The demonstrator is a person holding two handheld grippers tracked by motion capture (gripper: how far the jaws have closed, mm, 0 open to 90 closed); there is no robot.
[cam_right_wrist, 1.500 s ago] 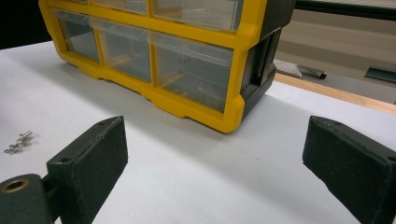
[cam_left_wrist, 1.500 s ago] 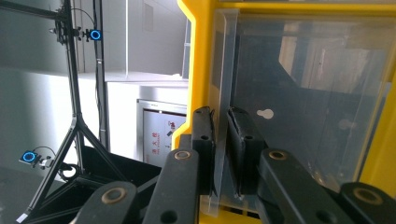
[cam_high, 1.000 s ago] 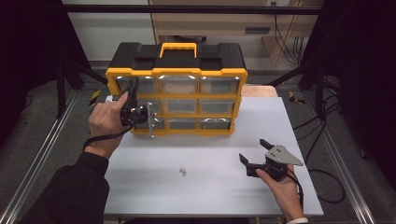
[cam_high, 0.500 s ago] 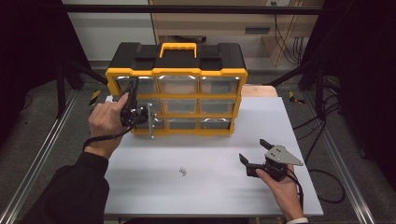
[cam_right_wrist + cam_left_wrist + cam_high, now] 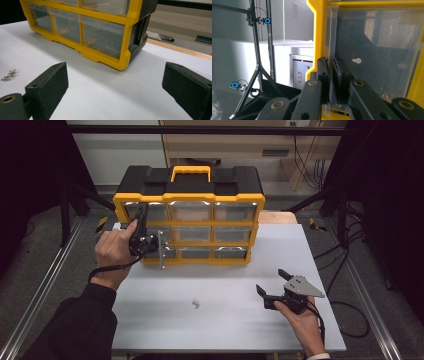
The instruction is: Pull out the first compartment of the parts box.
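Your left gripper is at the lower left corner of the yellow and black drawer cabinet, pressed up to the front of the bottom-left drawer. In the left gripper view its jaws are closed tight on the clear plastic front lip of that drawer, with the lip pinched between the two black pads. The drawer sits in its slot in the cabinet, at the left end of the bottom row, and its inside looks dark through the clear front.

The cabinet stands at the far side of the white tabletop, its yellow handle on top.

Your right gripper rests low on the tabletop in front of the cabinet's right end, well apart from it, with its jaws spread wide and nothing between them. A few small metal screws lie loose on the tabletop in front of the cabinet's middle, between your two hands.
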